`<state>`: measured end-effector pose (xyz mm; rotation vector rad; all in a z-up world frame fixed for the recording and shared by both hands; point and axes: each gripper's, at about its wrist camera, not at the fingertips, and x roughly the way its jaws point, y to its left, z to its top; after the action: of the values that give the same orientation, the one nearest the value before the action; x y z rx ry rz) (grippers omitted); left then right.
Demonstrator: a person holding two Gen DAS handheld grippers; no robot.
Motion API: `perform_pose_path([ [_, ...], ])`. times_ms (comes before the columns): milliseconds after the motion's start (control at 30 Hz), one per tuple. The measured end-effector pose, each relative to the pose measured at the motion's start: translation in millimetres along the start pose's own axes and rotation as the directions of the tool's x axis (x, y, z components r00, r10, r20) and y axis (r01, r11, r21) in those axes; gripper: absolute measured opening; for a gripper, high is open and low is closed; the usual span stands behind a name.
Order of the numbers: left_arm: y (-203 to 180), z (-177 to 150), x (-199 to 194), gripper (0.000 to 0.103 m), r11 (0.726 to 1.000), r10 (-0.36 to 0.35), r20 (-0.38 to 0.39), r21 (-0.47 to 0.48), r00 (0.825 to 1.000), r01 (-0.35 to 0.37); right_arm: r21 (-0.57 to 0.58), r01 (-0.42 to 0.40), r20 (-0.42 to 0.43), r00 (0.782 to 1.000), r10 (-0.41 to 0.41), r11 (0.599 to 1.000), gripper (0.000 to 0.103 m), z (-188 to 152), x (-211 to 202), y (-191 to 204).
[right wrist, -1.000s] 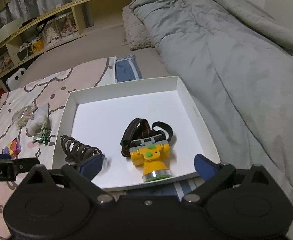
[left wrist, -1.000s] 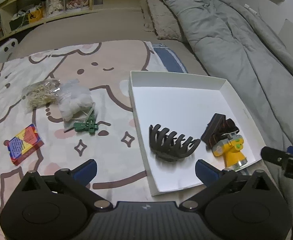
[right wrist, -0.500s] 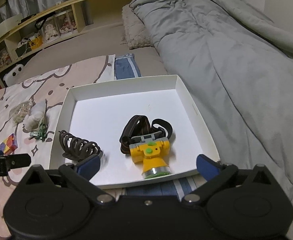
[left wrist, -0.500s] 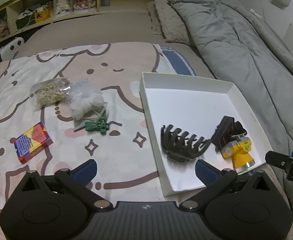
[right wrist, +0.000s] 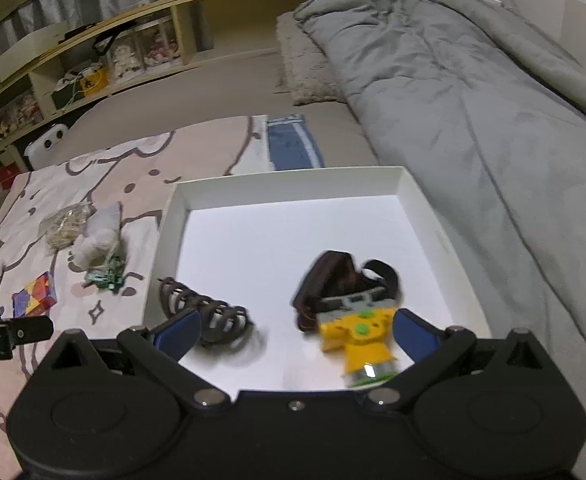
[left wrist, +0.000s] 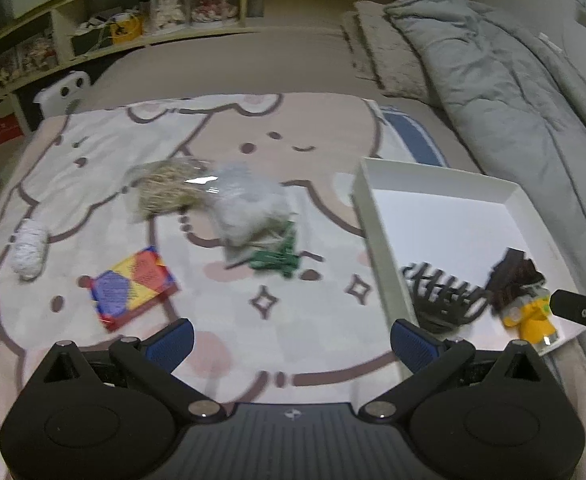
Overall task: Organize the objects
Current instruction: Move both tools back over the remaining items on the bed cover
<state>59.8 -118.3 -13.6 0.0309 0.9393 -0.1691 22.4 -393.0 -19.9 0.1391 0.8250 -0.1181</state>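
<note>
A white tray [left wrist: 377, 216] lies on the bed and holds a dark hair claw [left wrist: 441, 300] and a yellow headlamp [left wrist: 531, 316] with a brown strap. Both also show in the right wrist view, the hair claw [right wrist: 209, 316] and the headlamp [right wrist: 361, 340] in the tray [right wrist: 293, 178]. On the cartoon blanket [left wrist: 253, 140] lie a colourful card box [left wrist: 133, 286], a green clip [left wrist: 279, 258], a bag of white balls [left wrist: 249, 208], a bag of straw-like bits [left wrist: 169, 190] and a white roll [left wrist: 29, 250]. My left gripper [left wrist: 291, 338] is open above the blanket. My right gripper [right wrist: 297, 330] is open above the tray's near edge.
A grey duvet [right wrist: 473, 92] and a pillow [left wrist: 385, 52] lie to the right and behind the tray. Wooden shelves [left wrist: 133, 20] with clutter run along the back. A blue-striped cloth [right wrist: 293, 144] lies behind the tray.
My left gripper has swung left, so the tray sits further right and the loose items nearer the middle. My right gripper has shifted slightly toward the tray. Both stay open.
</note>
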Motion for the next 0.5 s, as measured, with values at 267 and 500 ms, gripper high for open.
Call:
perform_pose_path([
  [267, 40.7, 5.8, -6.2, 0.103, 0.998, 0.060, 0.015, -0.036, 0.998, -0.059, -0.033, -0.043, 0.000, 0.999, 0.043, 0.999, 0.103, 9.4, 11.2, 36.4],
  [500, 69.1, 11.7, -10.3, 0.103, 0.994, 0.083, 0.028, -0.071, 0.996, -0.081, -0.061, -0.089, 0.002, 0.996, 0.090, 0.994, 0.103, 19.4, 18.2, 79.3],
])
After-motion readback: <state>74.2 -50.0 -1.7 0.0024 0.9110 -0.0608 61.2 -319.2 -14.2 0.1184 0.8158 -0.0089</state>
